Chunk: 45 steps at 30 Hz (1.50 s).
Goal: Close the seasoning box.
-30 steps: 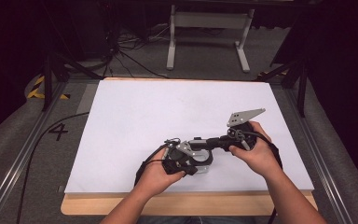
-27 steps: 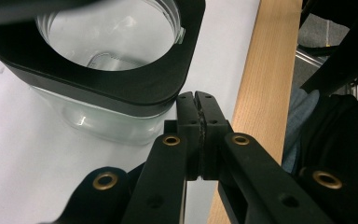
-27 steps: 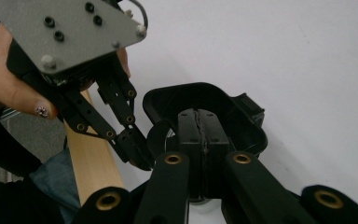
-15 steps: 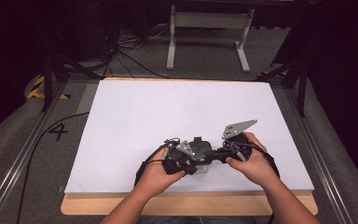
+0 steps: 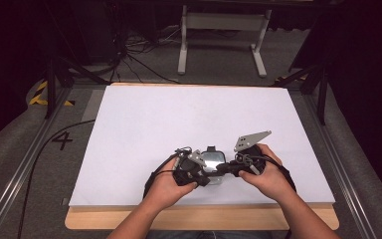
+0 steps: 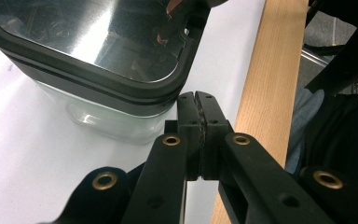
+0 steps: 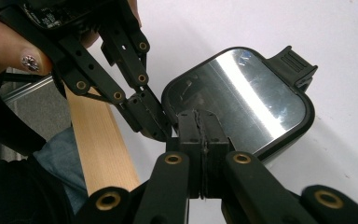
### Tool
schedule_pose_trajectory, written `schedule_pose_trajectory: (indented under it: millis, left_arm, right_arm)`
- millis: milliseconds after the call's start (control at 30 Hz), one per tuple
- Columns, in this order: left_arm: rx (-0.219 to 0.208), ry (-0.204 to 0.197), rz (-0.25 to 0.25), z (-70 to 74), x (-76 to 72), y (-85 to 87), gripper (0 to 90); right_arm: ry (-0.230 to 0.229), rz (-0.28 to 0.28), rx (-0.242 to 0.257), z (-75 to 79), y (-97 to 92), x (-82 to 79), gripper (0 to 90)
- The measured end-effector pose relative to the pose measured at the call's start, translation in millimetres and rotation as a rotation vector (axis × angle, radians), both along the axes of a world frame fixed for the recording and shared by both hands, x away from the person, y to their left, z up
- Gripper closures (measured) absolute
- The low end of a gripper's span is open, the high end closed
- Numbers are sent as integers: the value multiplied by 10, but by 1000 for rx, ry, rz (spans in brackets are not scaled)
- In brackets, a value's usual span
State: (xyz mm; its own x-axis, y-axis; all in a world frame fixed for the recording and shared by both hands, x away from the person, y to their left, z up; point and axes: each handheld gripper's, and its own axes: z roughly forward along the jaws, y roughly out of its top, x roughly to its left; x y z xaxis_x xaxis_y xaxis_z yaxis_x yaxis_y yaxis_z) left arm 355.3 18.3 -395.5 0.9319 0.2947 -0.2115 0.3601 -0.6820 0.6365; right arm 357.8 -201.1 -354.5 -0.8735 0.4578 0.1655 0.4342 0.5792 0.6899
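Clear container (image 5: 210, 167) with a black-rimmed mirror-finish lid (image 7: 235, 105) sits on the white worktop (image 5: 189, 119) at about 6 o'clock, close to the near wooden edge (image 6: 272, 88), between the two hands. Latch tab (image 7: 294, 63) sticks out on the lid's far side. Judgement: rigid body, probably glass or hard plastic, so moderately heavy and chip-prone; lid face is glossy and slick, bad place to pinch. Better purchase is the black rim or the latch tab; clear walls look smooth too. Left tongs (image 6: 198, 100) pressed together with nothing between them, tips just beside the lid rim at a corner. Right tongs (image 7: 199, 121) likewise closed and empty, tips at the lid's near edge, touching or nearly – can't tell which. Left tongs also show in the right gripper view, right next to that same corner, so the two tools are crowded. Room: tight toward 6 o'clock, drop-off at the wooden edge near; wide bare worktop from 9 through 12 to 3 o'clock, so slide or lift away from the person
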Motion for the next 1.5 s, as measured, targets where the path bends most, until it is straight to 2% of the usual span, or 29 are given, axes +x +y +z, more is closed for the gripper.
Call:
schedule_pose_trajectory:
  millis: [133, 167, 267, 467, 733, 800, 967, 1100, 1167, 1300, 1333, 1400, 1467, 1500]
  left_arm:
    - [-25, 8, -12, 28, -25, 12, 868]
    - [-41, 10, -18, 49, -34, 25, 868]
    - [-55, -1, -7, 116, -53, 85, 866]
    - [-103, -34, 46, 268, -63, 299, 860]
    - [-139, -67, 146, 404, -16, 636, 852]
    - [-157, -72, 184, 431, 6, 738, 851]
    - [-154, -103, 267, 419, 102, 938, 850]
    - [-143, -99, 323, 344, 190, 1042, 850]
    - [-155, -87, 345, 308, 232, 1105, 850]
    - [-162, -89, 395, 240, 301, 1217, 847]
    - [-166, -75, 412, 213, 317, 1246, 844]
    - [-177, -72, 432, 165, 353, 1299, 835]
    - [-186, -71, 450, 122, 383, 1349, 829]
    - [-195, -56, 461, 99, 394, 1377, 828]
  right_arm:
    - [-13, -1, 33, 65, -26, 2, 900]
    - [-22, -3, 37, 88, -36, 4, 900]
    - [-57, -18, 59, 221, -99, 9, 900]
    - [-101, -62, 95, 412, -292, 22, 899]
    - [-125, -153, 134, 481, -598, 55, 829]
    - [-127, -189, 140, 470, -706, 74, 821]
    - [-129, -283, 140, 404, -996, 139, 795]
    - [-98, -341, 164, 312, -1226, 206, 784]
    - [-76, -368, 178, 253, -1324, 238, 774]
    - [-86, -422, 142, 106, -1471, 308, 742]
    - [-88, -431, 135, 76, -1492, 321, 733]
    - [-88, -450, 115, -13, -1558, 364, 716]
    - [-88, -463, 114, -87, -1609, 398, 694]
    - [-87, -466, 114, -112, -1625, 409, 676]
